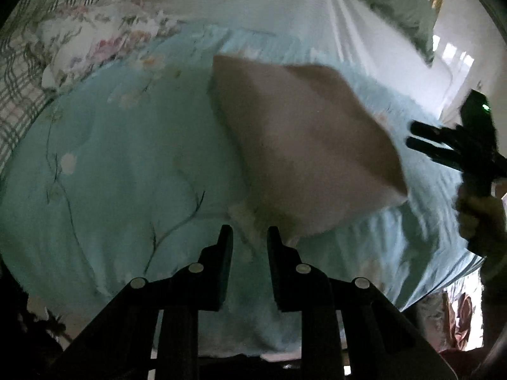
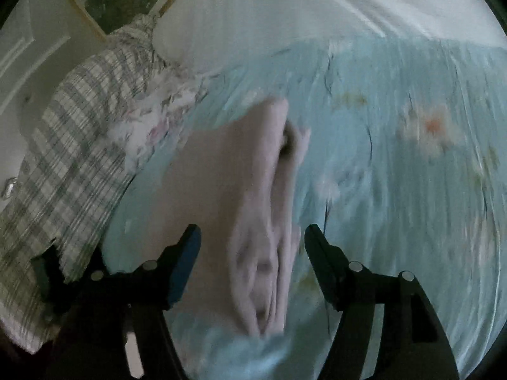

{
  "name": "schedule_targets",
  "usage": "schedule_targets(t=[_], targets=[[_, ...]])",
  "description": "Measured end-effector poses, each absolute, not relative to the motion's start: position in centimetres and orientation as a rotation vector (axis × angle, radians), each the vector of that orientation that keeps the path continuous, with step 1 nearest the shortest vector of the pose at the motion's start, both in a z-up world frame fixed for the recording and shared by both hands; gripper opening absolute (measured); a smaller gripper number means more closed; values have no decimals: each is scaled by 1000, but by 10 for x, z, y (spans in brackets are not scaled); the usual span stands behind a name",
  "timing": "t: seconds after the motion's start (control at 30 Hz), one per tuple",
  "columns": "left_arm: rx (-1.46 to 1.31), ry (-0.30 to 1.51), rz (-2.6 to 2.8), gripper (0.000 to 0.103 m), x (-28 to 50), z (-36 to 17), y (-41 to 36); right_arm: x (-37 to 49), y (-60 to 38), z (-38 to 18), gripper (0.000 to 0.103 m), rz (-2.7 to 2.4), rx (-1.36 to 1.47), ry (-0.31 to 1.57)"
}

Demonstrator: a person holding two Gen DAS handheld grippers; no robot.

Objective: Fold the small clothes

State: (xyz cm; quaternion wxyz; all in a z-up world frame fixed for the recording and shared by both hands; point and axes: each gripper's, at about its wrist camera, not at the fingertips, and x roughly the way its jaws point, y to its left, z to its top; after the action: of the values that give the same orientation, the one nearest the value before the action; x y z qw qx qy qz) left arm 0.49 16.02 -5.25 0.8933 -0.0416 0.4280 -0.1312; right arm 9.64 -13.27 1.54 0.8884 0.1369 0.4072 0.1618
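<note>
On a bed spread with a pale blue floral sheet (image 1: 126,145), a small pinkish-beige garment (image 1: 304,145) lies in a folded, roughly four-sided shape, seen from the left wrist camera just ahead and to the right of the left gripper (image 1: 249,232). That gripper's two black fingers stand a narrow gap apart with only the sheet visible between them; nothing is held, and the near corner of the garment sits just beyond the right-hand finger.

From the right wrist camera, the same garment (image 2: 240,190) runs lengthwise up the frame in soft, blurred ridges, its near end lying in the gap of the right gripper (image 2: 252,236). The jaws there stand wide apart, and neither finger presses on the cloth. The picture is smeared, so whether a finger brushes the fabric cannot be told.

The right gripper (image 1: 415,134) also shows at the right edge of the left camera's view, held in a person's hand (image 1: 478,218), its tips just beside the garment's far right edge.

A checked cloth (image 2: 73,171) and a white flower-printed cloth (image 2: 152,120) lie bunched at the left side of the sheet, well apart from the garment. A white pillow (image 2: 240,22) rests beyond the sheet's far edge.
</note>
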Motion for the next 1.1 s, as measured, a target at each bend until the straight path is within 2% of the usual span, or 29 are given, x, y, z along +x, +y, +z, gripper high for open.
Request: schedule_targets(t=[0.1,0.17,0.2,0.3,0.43,0.63,0.9,1.0,1.1], targets=[[-86,861,-306,22,13,-46,148,131,-120,8,68,301,282,883],[-89,851,-329,22,17,-46,142,152,-116,-4,46,344,328,933],[-88,844,-345,22,18,-45,138,162,-114,-13,21,332,335,972],[-100,843,-401,22,25,-54,128,173,-108,-15,15,330,298,984],[-90,884,-431,22,41,-64,118,169,-118,16,12,344,286,886],[-57,932,-452,22,51,-77,92,183,-132,-27,13,305,321,1000],[-39,939,-429,24,44,-77,107,163,-125,-13,14,306,296,977],[-69,950,-429,23,47,-79,118,163,-127,-21,19,278,315,995],[-70,956,-431,23,45,-75,120,153,-130,-10,19,265,328,971]])
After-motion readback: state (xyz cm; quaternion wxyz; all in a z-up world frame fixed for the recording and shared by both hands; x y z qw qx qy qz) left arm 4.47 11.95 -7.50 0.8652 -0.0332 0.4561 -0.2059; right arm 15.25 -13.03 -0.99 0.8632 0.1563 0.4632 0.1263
